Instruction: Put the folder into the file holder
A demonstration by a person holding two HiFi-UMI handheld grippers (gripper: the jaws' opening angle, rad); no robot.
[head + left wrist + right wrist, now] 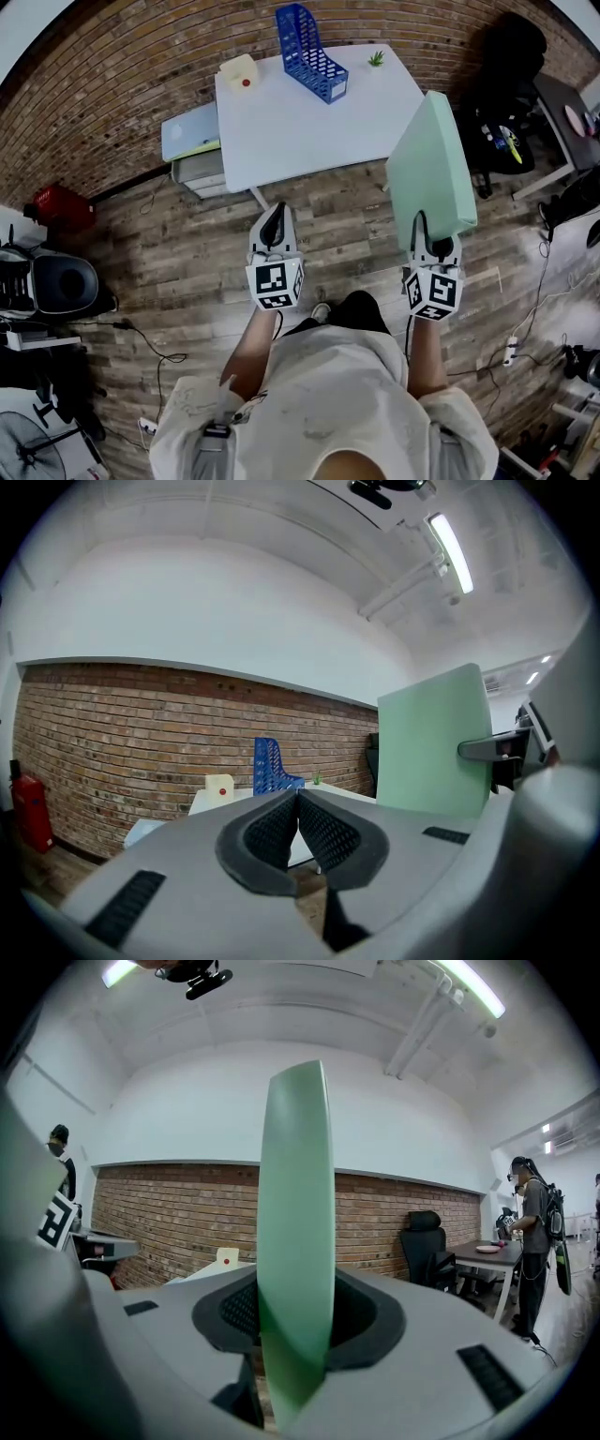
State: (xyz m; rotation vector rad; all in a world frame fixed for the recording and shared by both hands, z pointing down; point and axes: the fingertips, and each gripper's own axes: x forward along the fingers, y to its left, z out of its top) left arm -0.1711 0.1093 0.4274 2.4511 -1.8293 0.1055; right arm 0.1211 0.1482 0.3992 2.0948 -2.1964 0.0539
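A pale green folder (433, 169) stands upright in my right gripper (432, 246), which is shut on its lower edge; in the right gripper view the folder (295, 1232) shows edge-on between the pads. It hangs over the floor, right of the white table (300, 131). The blue file holder (311, 52) stands at the table's far side, also in the left gripper view as a blue file holder (272, 766). My left gripper (273, 228) is shut with nothing in it, near the table's front edge. In the left gripper view the folder (433, 742) is at the right.
A cream box with a red dot (240, 72) and a small green plant (377, 59) sit on the table. A low cabinet (192, 150) stands left of it. A black office chair (502, 84) and a desk (562, 117) are at right. A person (534, 1232) stands at far right.
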